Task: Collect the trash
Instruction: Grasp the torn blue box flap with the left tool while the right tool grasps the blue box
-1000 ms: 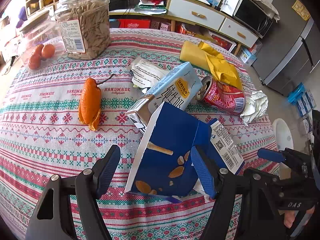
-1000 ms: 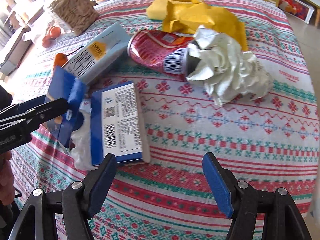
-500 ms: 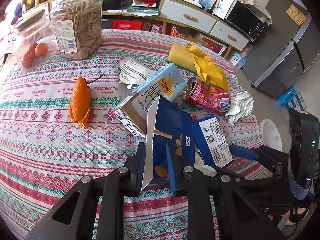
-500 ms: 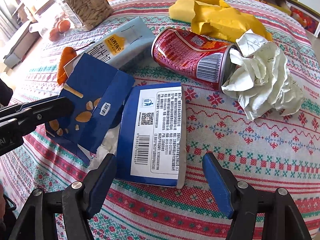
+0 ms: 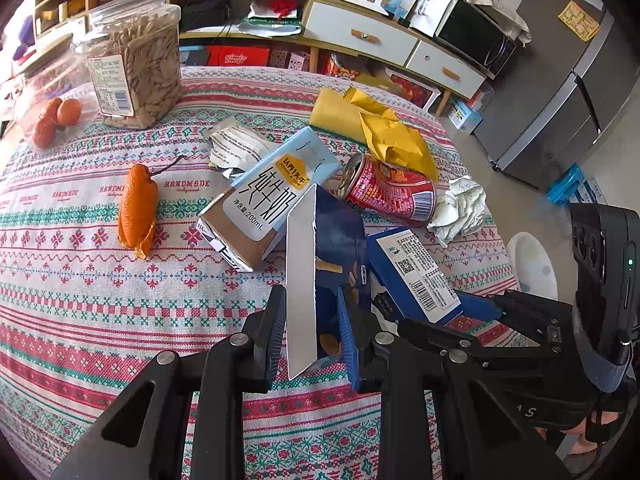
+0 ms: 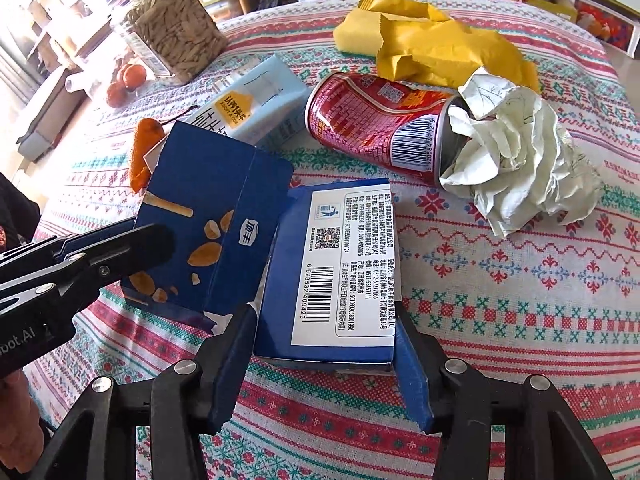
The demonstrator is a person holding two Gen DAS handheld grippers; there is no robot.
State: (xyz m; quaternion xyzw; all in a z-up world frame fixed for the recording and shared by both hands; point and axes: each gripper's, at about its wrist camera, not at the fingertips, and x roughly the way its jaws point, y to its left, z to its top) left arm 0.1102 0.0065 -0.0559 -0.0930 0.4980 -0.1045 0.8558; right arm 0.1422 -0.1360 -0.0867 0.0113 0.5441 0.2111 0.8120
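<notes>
A torn blue snack box lies near the table's front. Its flap with biscuit pictures [image 5: 340, 236] [image 6: 208, 200] stands on edge, clamped in my left gripper [image 5: 311, 300], whose jaws are easing open while the pads still press it. Only one left finger [image 6: 132, 248] shows in the right wrist view. The box part with the barcode label [image 6: 340, 264] [image 5: 416, 272] lies flat between the closing jaws of my right gripper [image 6: 324, 320], both pads at its sides. Behind lie a milk carton [image 5: 272, 196], a red can [image 5: 388, 196], crumpled paper [image 5: 460, 208] and a yellow wrapper [image 5: 376, 128].
Orange peel [image 5: 138, 204] and a silver wrapper [image 5: 236, 144] lie further left on the patterned cloth. A jar of seeds [image 5: 136, 64] and a clear tub with oranges [image 5: 52, 116] stand at the back left. A white bin [image 5: 532, 268] sits on the floor to the right.
My left gripper closed on the blue flap and tipped it up on edge. My right gripper came up to the barcode part and narrowed around it.
</notes>
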